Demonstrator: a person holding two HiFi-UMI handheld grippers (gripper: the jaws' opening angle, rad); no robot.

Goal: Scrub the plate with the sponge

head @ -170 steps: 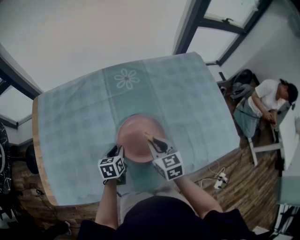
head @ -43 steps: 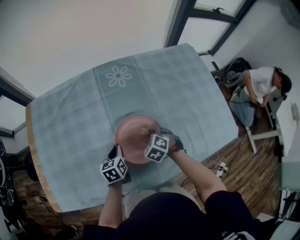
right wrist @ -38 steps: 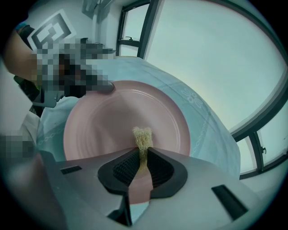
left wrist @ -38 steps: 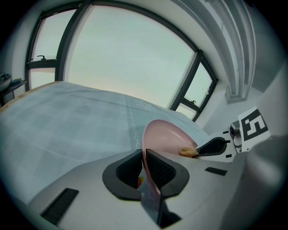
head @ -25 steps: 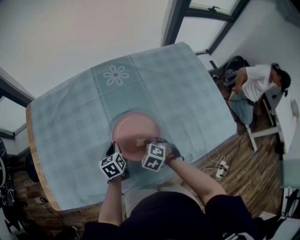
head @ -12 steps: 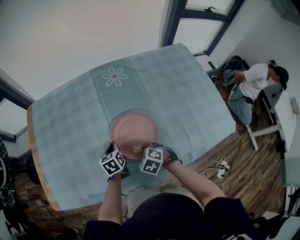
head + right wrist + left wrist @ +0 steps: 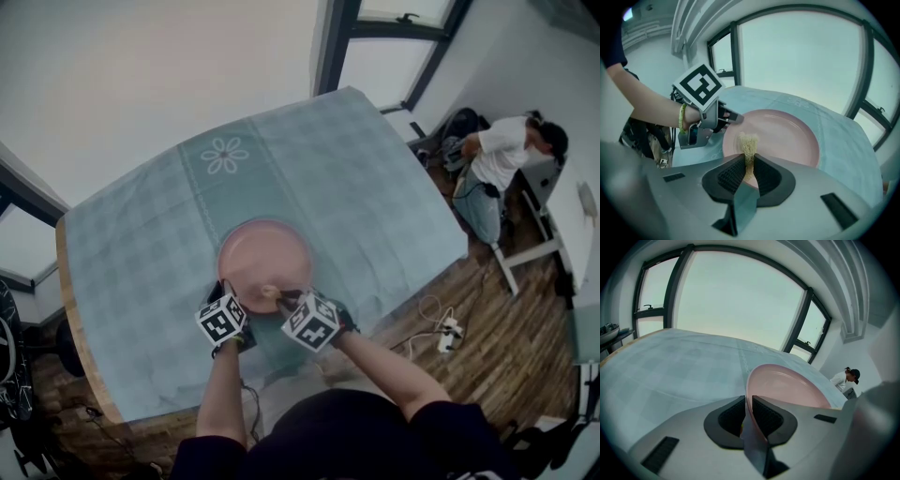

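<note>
Head view looks steeply down on a tabletop (image 7: 71, 323) covered by a pale green checked cloth (image 7: 366, 187) with a flower pattern near its far edge. A pink plate (image 7: 265, 253) sits on the cloth near the person's side of the tabletop. The left hand-held gripper (image 7: 223, 291) reaches the plate's near left rim, and the right hand-held gripper (image 7: 279, 300) is just beside it at the near rim, with a yellowish sponge (image 7: 269, 292) at its tip over the plate's inner edge.

Left gripper view shows the left hand-held gripper (image 7: 746, 409) with its jaws nearly together, pinching the thin rim of the plate (image 7: 787, 385) between the ribbed pads. The plate's bowl opens away to the right of the jaws. Whether the rim is lifted off the cloth cannot be told.

Right gripper view shows the right hand-held gripper (image 7: 749, 169) clamped on the sponge (image 7: 748, 144), whose frayed, fibrous end sticks out past the jaws and lies over the near part of the plate (image 7: 787, 136). The left hand-held gripper (image 7: 733, 117) appears there at the plate's left rim.

On the wooden floor (image 7: 487, 356) to the right, well apart from the tabletop, a person (image 7: 497, 155) in a white top sits bent forward.
</note>
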